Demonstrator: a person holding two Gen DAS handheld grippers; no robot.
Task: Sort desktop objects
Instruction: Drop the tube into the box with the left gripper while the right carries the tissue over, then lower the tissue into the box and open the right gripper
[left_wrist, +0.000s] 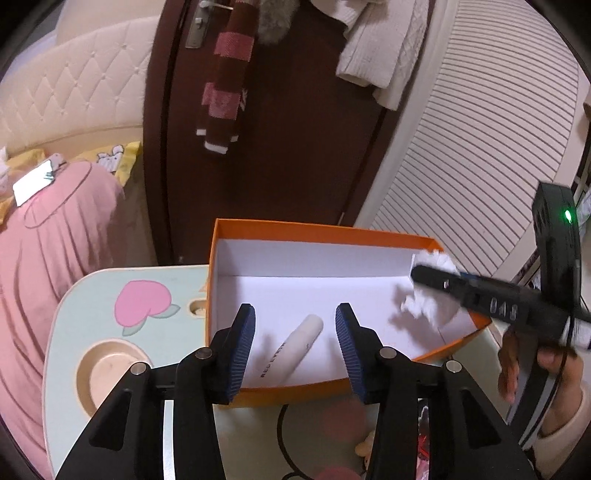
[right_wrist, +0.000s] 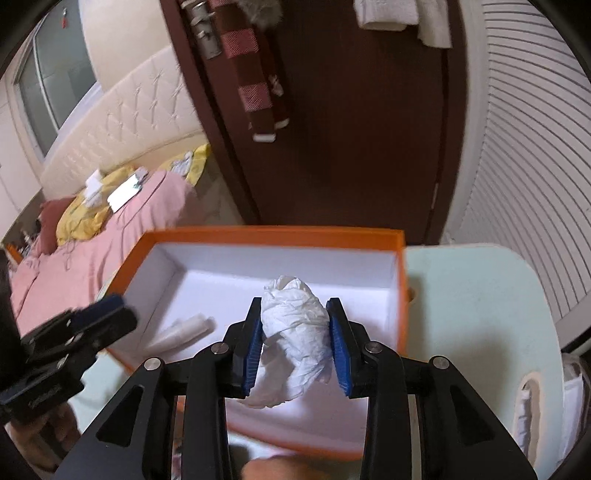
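Observation:
An orange box (left_wrist: 369, 232) with a white inside stands on the pale green table (left_wrist: 96, 295). A cream tube (left_wrist: 295, 341) lies in the box. My left gripper (left_wrist: 295, 332) is open and empty, just above the tube at the box's near wall. My right gripper (right_wrist: 295, 332) is shut on a crumpled white tissue (right_wrist: 295, 325) and holds it over the box (right_wrist: 277, 233). The tube also shows blurred in the right wrist view (right_wrist: 181, 332). The right gripper appears at the right of the left wrist view (left_wrist: 432, 277) with the tissue (left_wrist: 428, 306).
The table has a round cup recess (left_wrist: 110, 373) at its left and a peach print (left_wrist: 142, 304). A bed with pink covers (left_wrist: 48, 240) lies left of the table. A dark brown door (left_wrist: 295, 129) and a slatted white cabinet (left_wrist: 491, 155) stand behind.

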